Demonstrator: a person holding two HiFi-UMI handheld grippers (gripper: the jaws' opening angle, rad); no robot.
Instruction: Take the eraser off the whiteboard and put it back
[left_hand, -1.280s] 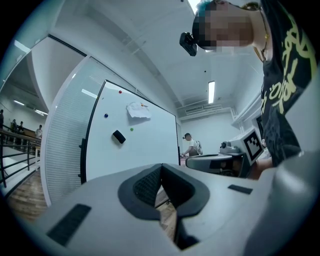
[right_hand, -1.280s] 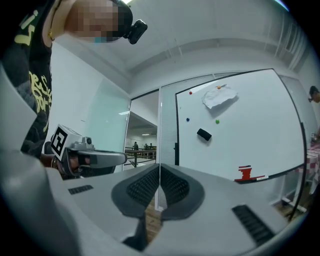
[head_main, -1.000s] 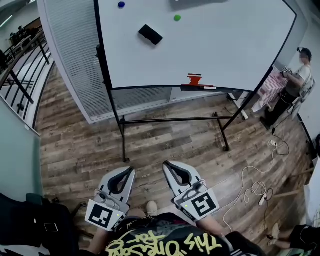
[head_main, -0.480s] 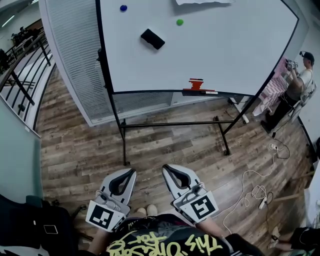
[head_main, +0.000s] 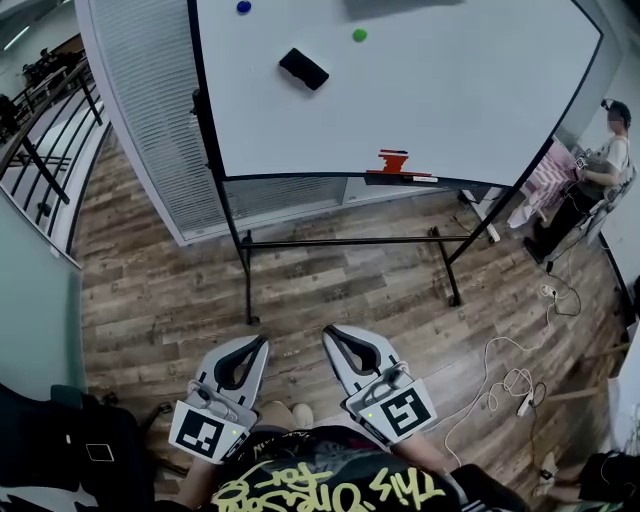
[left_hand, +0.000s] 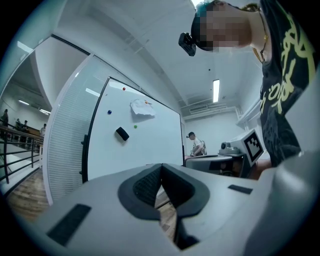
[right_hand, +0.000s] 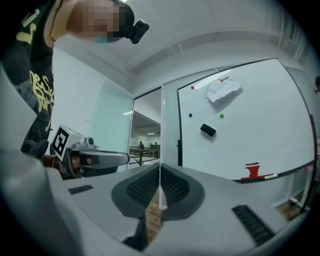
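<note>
Black rectangular eraser (head_main: 303, 68): clings tilted to the upper left of the white freestanding whiteboard (head_main: 450, 100), untouched. Grey left gripper (head_main: 262, 340) and grey right gripper (head_main: 328, 331): jaws pressed together, empty, well apart from the board. Judged not begun; removal and return outstanding.

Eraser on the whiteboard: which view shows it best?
Head view: the eraser is largest there, dark and tilted against the whiteboard. The left and right gripper views both show it too, but smaller and farther off.
</note>
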